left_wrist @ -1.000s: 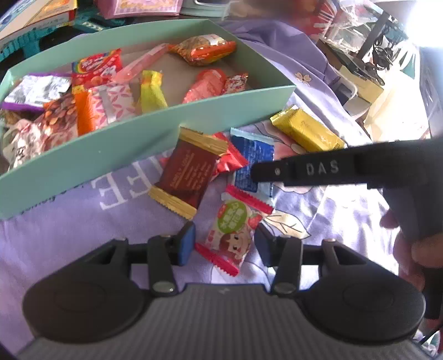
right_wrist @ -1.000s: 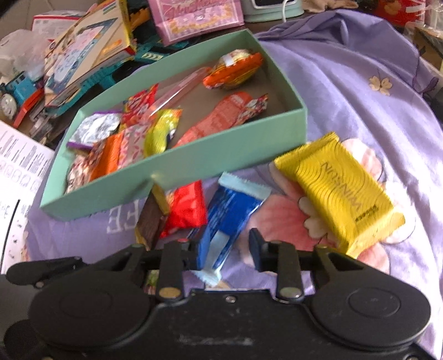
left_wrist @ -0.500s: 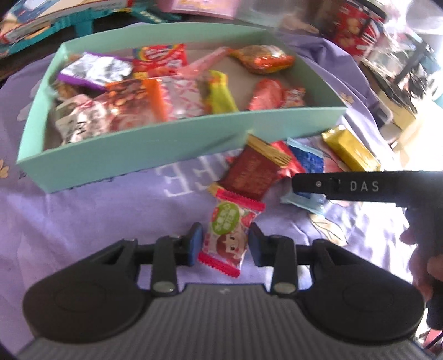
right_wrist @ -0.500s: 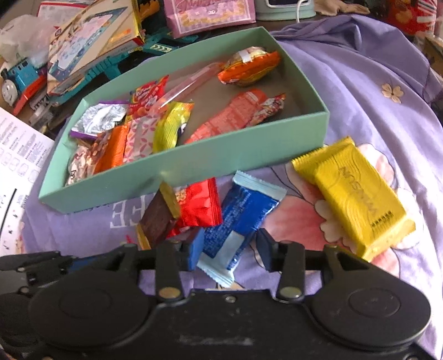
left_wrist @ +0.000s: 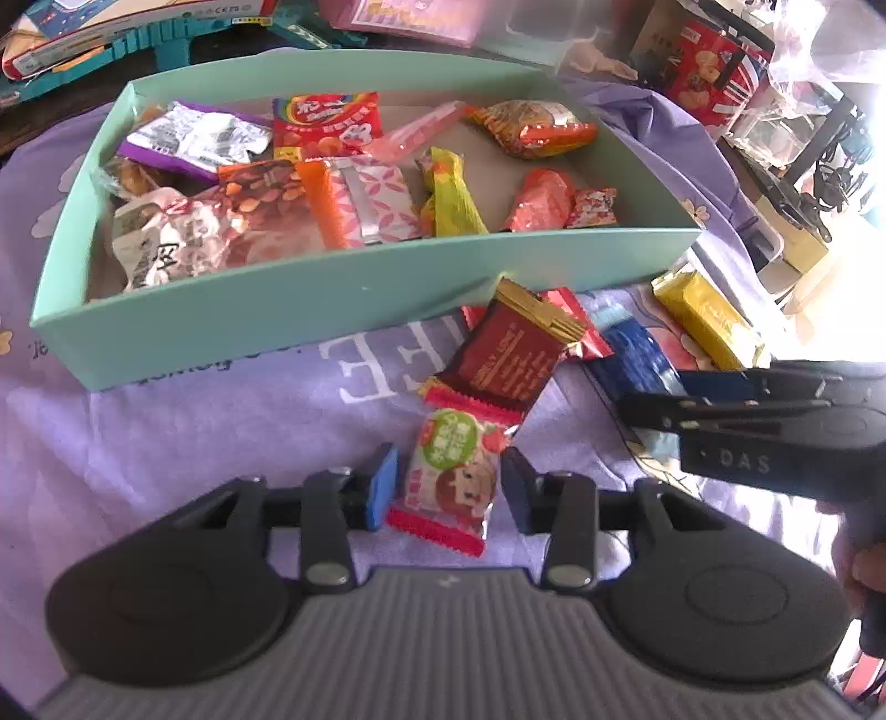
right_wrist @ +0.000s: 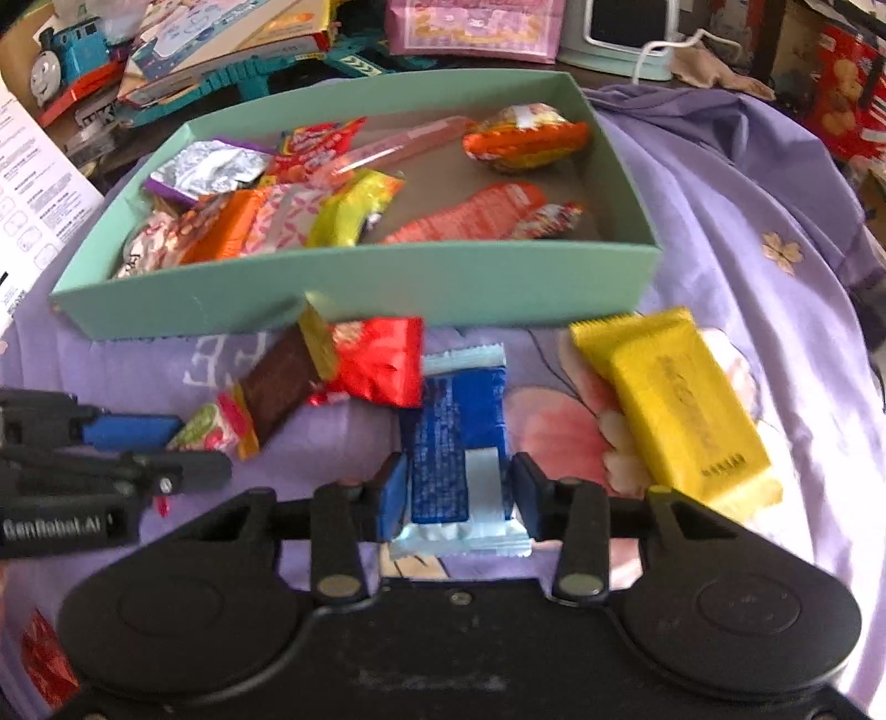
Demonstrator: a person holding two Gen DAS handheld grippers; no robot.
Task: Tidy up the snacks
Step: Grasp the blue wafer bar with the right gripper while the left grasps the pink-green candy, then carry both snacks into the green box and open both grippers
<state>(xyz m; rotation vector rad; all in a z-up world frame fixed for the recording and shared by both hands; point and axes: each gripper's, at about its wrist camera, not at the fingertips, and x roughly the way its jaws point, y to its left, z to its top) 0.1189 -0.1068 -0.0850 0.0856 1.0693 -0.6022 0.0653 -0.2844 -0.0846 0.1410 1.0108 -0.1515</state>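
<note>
A mint-green box [left_wrist: 310,310] holds several wrapped snacks; it also shows in the right wrist view [right_wrist: 387,282]. My left gripper [left_wrist: 446,487] is open, its fingers on either side of a small red-edged candy packet with a girl's face [left_wrist: 451,471] lying on the purple cloth. My right gripper [right_wrist: 457,495] is open around a blue snack packet [right_wrist: 457,443] on the cloth. A brown packet [left_wrist: 506,354], a red packet [right_wrist: 379,360] and a yellow packet [right_wrist: 681,410] lie in front of the box.
A purple flowered cloth [right_wrist: 747,221] covers the surface. Toy boxes, a blue toy train [right_wrist: 61,50] and a pink package [right_wrist: 470,25] crowd the far side. A red biscuit tin [left_wrist: 703,72] and clear containers stand at the far right.
Both grippers pulled back and lowered. The left now straddles the girl-face candy with the view swung left; the right's fingers widened slightly around the blue packet.
</note>
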